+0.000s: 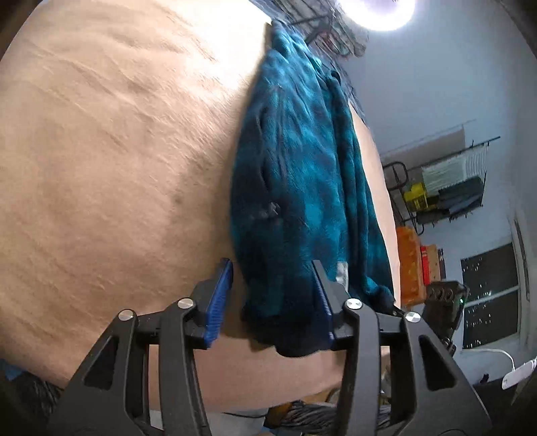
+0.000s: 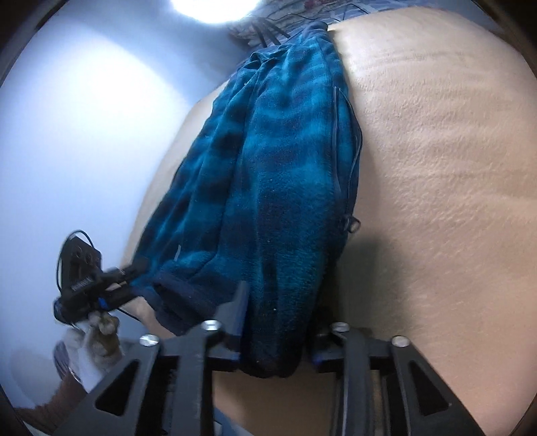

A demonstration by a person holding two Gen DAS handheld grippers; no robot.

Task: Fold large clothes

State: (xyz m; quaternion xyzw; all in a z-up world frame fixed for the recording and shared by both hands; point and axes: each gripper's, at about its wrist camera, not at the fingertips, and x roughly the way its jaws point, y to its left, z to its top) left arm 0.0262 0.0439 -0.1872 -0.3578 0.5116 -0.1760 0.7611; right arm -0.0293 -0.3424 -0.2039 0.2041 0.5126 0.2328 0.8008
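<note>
A teal and dark blue plaid fleece garment lies in a long folded bundle on a tan surface. My left gripper is open, its blue pads on either side of the garment's dark hem; the right pad is partly behind the cloth. In the right wrist view the same fleece runs away from the camera. My right gripper is open around the near hem, its right finger largely hidden by cloth. The left gripper also shows in the right wrist view at the garment's left corner, in a gloved hand.
The tan surface fills most of both views. Beyond its edge a wire rack with folded items, an orange box and a dark window stand by a pale wall. A bright lamp shines overhead.
</note>
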